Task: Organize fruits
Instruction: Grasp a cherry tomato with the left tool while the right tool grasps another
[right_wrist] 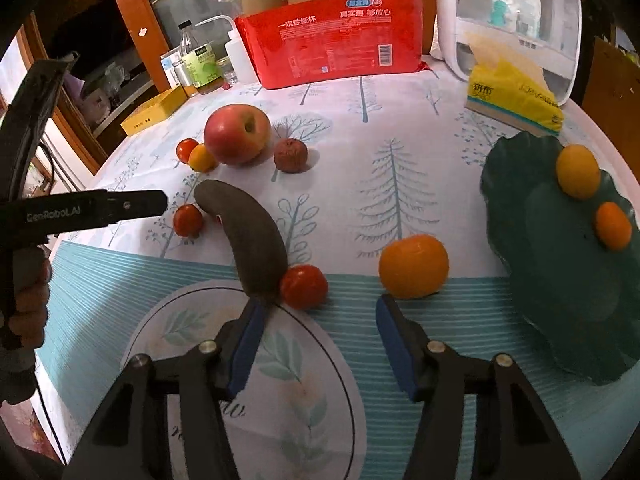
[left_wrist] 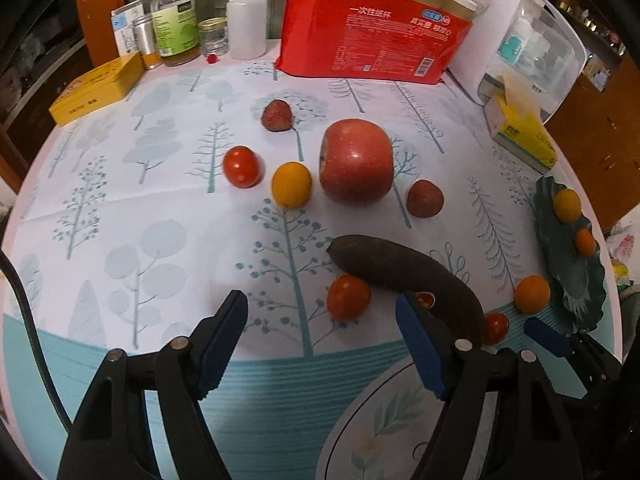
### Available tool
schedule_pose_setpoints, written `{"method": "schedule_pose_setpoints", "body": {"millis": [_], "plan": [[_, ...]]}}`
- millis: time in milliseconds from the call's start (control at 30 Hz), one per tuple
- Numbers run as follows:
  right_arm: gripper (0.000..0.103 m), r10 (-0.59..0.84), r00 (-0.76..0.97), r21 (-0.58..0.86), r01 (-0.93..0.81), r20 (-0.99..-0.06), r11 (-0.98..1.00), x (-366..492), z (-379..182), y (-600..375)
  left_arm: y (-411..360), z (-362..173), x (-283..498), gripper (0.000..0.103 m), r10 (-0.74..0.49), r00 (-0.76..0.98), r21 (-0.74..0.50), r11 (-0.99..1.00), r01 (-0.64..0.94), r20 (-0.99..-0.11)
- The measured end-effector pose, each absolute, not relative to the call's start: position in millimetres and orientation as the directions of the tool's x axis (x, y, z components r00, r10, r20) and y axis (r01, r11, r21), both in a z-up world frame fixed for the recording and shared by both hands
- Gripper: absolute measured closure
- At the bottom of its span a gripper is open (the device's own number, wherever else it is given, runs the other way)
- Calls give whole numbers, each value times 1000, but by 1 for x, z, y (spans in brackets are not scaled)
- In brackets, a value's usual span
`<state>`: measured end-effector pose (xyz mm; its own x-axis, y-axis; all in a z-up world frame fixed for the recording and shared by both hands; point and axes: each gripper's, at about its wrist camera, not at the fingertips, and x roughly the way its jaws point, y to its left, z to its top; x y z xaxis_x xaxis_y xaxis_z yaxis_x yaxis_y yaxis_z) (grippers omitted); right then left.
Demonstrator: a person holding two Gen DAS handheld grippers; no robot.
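Two handheld grippers hover low over a tree-print tablecloth [left_wrist: 168,208], both w/ jaws spread wide and nothing between the blue pads. Left gripper [left_wrist: 320,328] sits at the near edge, a small red tomato [left_wrist: 348,298] just beyond its gap. Right gripper [right_wrist: 320,320] hangs to the right of it, above a round leaf-print mat [right_wrist: 224,344]; a second red tomato [right_wrist: 304,286] lies just past its left finger, touching the near end of a blackened banana [right_wrist: 248,236]. An orange [right_wrist: 414,266] rests just beyond the right finger, on the cloth, not gripped.

At right, a dark green leaf-shaped plate [right_wrist: 520,216] already carries two small orange-yellow fruits, one yellow-orange [right_wrist: 578,172] on its far rim and one deeper orange [right_wrist: 614,226] nearer the middle. The rest of the fruit is on the cloth, left of the plate.

Mid-table, seen from the left wrist cam: a big red apple [left_wrist: 356,160] on its side, a yellow-orange fruit [left_wrist: 292,184] and a third tomato [left_wrist: 242,166] to its left, a dark reddish fruit [left_wrist: 425,199] near-right of it and another [left_wrist: 277,116] far-left. A further tomato [right_wrist: 188,220] lies left of the banana's far end.

Far side: a yellow tissue pack [right_wrist: 516,98], white storage box [right_wrist: 508,20], red pkg of paper cups [right_wrist: 340,28], bottles [left_wrist: 178,16] and a yellow box [left_wrist: 98,86].
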<state>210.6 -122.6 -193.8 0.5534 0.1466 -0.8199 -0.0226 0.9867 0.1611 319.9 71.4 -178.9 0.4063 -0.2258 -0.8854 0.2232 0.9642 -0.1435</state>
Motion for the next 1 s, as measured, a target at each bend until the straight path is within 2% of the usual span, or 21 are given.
{"method": "schedule_pose_setpoints", "body": {"millis": [233, 267, 300, 533, 600, 667, 767, 1000], "plan": [[57, 147, 571, 153, -38, -808, 987, 215, -202, -120, 67, -195, 325, 37, -266, 408, -183, 955, 232, -873], [59, 149, 572, 155, -38, -807, 987, 216, -203, -120, 67, -197, 325, 42, -271, 409, -187, 954, 234, -871], [59, 155, 572, 161, -40, -806, 986, 217, -204, -121, 66, -199, 325, 46, -270, 406, -185, 954, 237, -873], [64, 175, 580, 165, -69, -796, 984, 219, -207, -117, 64, -211, 329, 55, -265, 390, -182, 954, 237, -882], [66, 183, 580, 175, -72, -794, 982, 219, -208, -118, 62, -212, 329, 60, -267, 393, -181, 953, 242, -880], [74, 205, 580, 193, -83, -789, 978, 219, -208, -118, 60, -213, 328, 64, -269, 396, -176, 951, 254, -878], [75, 208, 586, 192, -90, -783, 977, 218, -208, -117, 58, -212, 327, 76, -275, 392, -178, 947, 266, -878], [76, 204, 581, 194, -80, -788, 978, 217, -208, -117, 59, -207, 323, 78, -278, 396, -178, 946, 269, -875]]}}
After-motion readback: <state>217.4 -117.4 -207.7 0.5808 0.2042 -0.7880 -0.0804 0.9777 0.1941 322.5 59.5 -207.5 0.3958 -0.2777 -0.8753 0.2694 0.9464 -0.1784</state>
